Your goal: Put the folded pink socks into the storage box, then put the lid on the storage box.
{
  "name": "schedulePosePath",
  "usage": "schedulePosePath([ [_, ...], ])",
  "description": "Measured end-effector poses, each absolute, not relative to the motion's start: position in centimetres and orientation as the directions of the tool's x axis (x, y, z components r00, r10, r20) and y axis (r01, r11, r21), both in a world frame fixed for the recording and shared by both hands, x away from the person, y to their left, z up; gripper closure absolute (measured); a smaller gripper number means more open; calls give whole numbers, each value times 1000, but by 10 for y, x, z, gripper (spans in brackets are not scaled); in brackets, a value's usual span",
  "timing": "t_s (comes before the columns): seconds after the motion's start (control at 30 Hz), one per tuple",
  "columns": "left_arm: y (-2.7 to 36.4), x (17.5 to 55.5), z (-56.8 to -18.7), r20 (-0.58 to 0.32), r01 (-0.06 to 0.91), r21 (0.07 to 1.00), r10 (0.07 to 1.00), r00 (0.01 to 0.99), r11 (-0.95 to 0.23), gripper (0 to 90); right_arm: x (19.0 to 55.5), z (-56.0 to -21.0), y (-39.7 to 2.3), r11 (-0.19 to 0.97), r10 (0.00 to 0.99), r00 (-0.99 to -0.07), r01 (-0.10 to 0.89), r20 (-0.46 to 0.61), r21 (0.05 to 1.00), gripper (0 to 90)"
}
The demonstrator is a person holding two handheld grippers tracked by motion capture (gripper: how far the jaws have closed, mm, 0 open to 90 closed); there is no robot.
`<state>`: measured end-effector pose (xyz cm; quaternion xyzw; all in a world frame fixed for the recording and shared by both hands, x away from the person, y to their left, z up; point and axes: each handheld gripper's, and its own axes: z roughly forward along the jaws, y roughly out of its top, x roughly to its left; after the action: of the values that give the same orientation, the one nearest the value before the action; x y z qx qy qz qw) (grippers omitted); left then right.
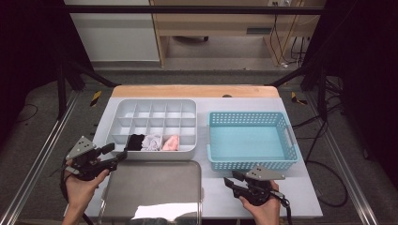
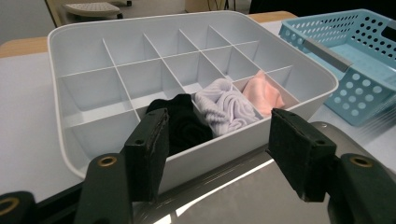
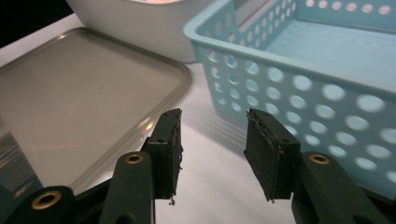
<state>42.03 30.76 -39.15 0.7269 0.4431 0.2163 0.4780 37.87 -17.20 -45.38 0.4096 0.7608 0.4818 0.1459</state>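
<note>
The left tongs (image 2: 212, 154) stand apart and empty, just near of the white organizer (image 1: 123, 107), whose near row holds the black sock (image 2: 184, 125). Before reaching again, clear its near wall. The right tongs (image 3: 212, 154) hang apart, empty, beside the blue basket (image 1: 287, 126).

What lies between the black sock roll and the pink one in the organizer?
A white sock roll sits between the black sock roll and pink one, seen in the left gripper view.

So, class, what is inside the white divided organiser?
The white divided organiser holds a black sock, a white sock and a pink sock in neighbouring near-row compartments; anything beneath them is covered.
</note>
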Motion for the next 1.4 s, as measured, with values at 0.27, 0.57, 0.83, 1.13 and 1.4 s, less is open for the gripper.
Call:
schedulePosePath([
  [0.27,314,438,-397,-108,405,903,834,540,-146,372,385,-449,-152,209,739,-649,478,182,853,543],
  [0.57,337,453,-393,-83,395,906,853,516,-151,373,391,-448,-136,223,724,-663,483,187,847,538],
  [0.83,352,444,-395,-118,413,905,875,470,-100,370,393,-449,-134,217,726,-660,484,191,848,547],
  [1.13,357,407,-416,-150,455,886,873,464,-90,364,390,-448,-131,230,704,-684,475,192,849,569],
  [1.4,358,381,-439,-172,517,849,867,468,-111,349,387,-448,-124,240,695,-690,487,201,839,547],
])
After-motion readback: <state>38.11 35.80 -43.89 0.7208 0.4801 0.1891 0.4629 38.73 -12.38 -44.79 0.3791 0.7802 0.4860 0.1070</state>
